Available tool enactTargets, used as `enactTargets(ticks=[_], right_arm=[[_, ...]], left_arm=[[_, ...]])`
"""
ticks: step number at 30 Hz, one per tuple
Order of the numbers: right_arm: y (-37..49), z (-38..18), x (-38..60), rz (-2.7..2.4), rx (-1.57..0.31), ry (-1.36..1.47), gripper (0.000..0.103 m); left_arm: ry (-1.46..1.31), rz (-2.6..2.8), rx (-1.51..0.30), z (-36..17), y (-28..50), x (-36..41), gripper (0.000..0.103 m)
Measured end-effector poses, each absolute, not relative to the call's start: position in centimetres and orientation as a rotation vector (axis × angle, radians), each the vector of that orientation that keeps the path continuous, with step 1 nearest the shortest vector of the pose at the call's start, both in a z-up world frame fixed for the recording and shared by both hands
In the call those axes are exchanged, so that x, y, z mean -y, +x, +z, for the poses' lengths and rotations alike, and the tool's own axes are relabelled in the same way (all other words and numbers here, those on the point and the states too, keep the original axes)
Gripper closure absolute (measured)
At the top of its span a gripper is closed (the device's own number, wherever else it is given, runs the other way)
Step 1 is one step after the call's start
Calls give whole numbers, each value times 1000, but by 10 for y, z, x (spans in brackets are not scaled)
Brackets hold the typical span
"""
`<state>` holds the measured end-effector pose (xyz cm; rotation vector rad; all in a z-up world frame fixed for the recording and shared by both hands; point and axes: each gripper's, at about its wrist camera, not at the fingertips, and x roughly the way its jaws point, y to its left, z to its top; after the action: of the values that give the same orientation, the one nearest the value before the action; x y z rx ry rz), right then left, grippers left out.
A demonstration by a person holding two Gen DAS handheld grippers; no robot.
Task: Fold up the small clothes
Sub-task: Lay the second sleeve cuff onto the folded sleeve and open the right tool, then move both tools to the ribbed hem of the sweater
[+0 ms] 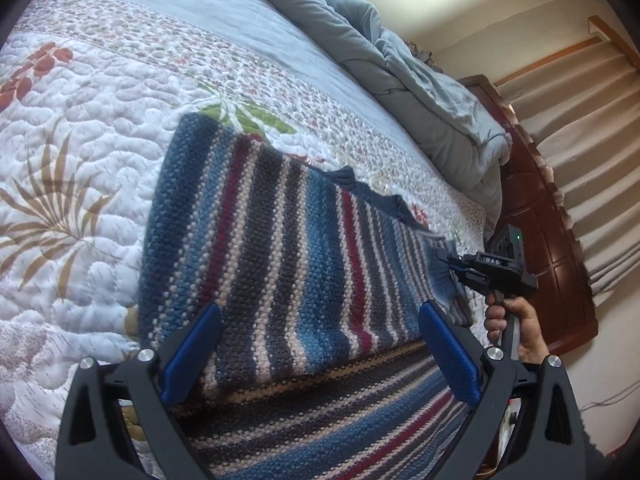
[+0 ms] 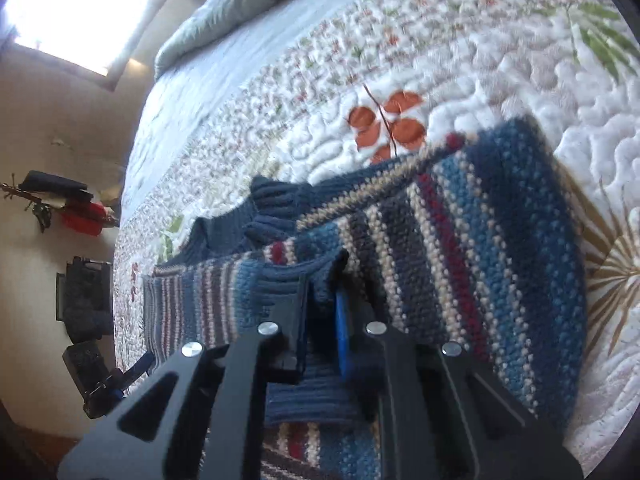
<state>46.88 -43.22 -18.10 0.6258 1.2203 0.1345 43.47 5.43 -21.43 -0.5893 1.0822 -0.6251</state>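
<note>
A big bed is covered by a white quilt [image 1: 100,208] with leaves and flowers sewn on it. A gray-blue comforter [image 1: 400,68] is bunched up at the far end of the bed. A dark wooden headboard [image 1: 552,264] stands behind it, next to pale curtains [image 1: 580,140].

A striped knit sweater [image 1: 280,240] lies on the quilt. It has blue, gray, cream and dark red stripes, and part of it is folded over itself.

The left gripper [image 1: 320,344] is over the near edge of the sweater with its blue fingers spread wide apart. The right gripper [image 2: 322,312] has its fingers pressed together, pinching the sweater's dark blue ribbed cuff [image 2: 280,284].
</note>
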Motion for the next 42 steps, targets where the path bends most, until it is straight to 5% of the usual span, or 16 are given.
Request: enactTargets(ticks=[6, 11, 15, 19, 22, 24, 27, 36, 42], right_arm=[[461, -176, 442, 73, -1172, 561, 93], [443, -178, 449, 58, -1144, 605, 72], [406, -150, 439, 84, -1064, 529, 72], [393, -169, 414, 176, -1131, 484, 74], [396, -191, 421, 130, -1166, 486, 99], [393, -191, 429, 134, -1164, 522, 100], [375, -166, 432, 155, -1119, 509, 72], [276, -124, 411, 238, -1093, 499, 70], [199, -114, 376, 270, -1080, 477, 52]], left_arm=[[-605, -649, -1055, -209, 433, -56, 4], [-616, -634, -1069, -211, 430, -58, 4], [-546, -665, -1044, -201, 421, -52, 4], [-498, -636, -1108, -217, 424, -43, 4], [-486, -619, -1112, -222, 423, -42, 4], [-484, -607, -1113, -221, 421, -42, 4], [-459, -583, -1103, -204, 407, -38, 4], [-207, -542, -992, -144, 276, -3, 4], [-116, -448, -924, -103, 184, 18, 4]])
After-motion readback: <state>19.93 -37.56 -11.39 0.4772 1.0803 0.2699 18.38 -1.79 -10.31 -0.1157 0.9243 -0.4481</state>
